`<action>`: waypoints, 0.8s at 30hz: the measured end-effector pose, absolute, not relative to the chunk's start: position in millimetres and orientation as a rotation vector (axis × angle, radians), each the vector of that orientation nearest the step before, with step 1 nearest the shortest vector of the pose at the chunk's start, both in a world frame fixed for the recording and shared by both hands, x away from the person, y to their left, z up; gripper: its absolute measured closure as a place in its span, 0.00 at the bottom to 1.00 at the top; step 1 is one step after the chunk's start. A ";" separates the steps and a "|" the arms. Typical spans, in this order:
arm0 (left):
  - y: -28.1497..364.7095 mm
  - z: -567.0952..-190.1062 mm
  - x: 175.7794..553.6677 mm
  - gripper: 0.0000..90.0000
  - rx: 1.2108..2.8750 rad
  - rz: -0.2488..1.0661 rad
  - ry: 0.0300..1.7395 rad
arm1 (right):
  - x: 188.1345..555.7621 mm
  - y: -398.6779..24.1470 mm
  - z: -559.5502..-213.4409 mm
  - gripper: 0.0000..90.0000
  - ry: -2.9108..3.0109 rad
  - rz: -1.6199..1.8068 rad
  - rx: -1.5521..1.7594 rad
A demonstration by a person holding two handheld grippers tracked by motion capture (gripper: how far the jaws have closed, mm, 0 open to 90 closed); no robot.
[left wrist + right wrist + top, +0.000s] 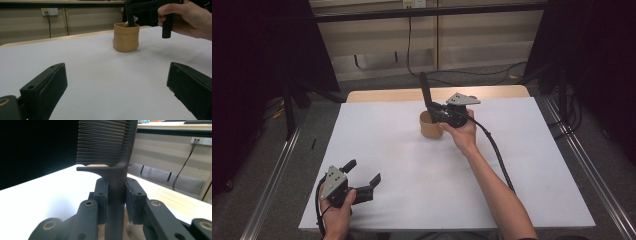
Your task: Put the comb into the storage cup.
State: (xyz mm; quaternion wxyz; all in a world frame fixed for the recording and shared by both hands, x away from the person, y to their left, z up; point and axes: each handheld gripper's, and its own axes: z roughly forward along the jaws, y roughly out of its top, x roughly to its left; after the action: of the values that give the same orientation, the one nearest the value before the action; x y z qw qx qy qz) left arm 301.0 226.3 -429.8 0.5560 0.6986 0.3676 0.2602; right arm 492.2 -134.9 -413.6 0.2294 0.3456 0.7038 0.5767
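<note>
The right gripper (435, 111) is clamped narrowly on the handle of a black comb (107, 147), both pads pressed against it, and the comb stands upright with its lower end inside a small tan cup (430, 125) near the middle of the far half of the white counter (402, 165). In the left gripper view the cup (125, 37) stands well beyond that gripper's spread jaws, with the person's right hand (186, 17) just beside it. The left gripper (363, 176) rests at the counter's near left corner, jaws wide apart and holding nothing.
</note>
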 end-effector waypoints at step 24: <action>227.0 -429.9 301.4 0.03 1.645 0.615 0.872 | 486.9 -130.3 -421.6 0.81 1.964 1.544 0.930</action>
State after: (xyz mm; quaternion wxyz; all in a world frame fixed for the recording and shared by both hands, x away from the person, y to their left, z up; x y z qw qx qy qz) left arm 301.4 227.0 -429.9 0.5568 0.6968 0.3694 0.2607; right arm 486.9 -130.3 -421.6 0.2356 0.3390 0.7160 0.5629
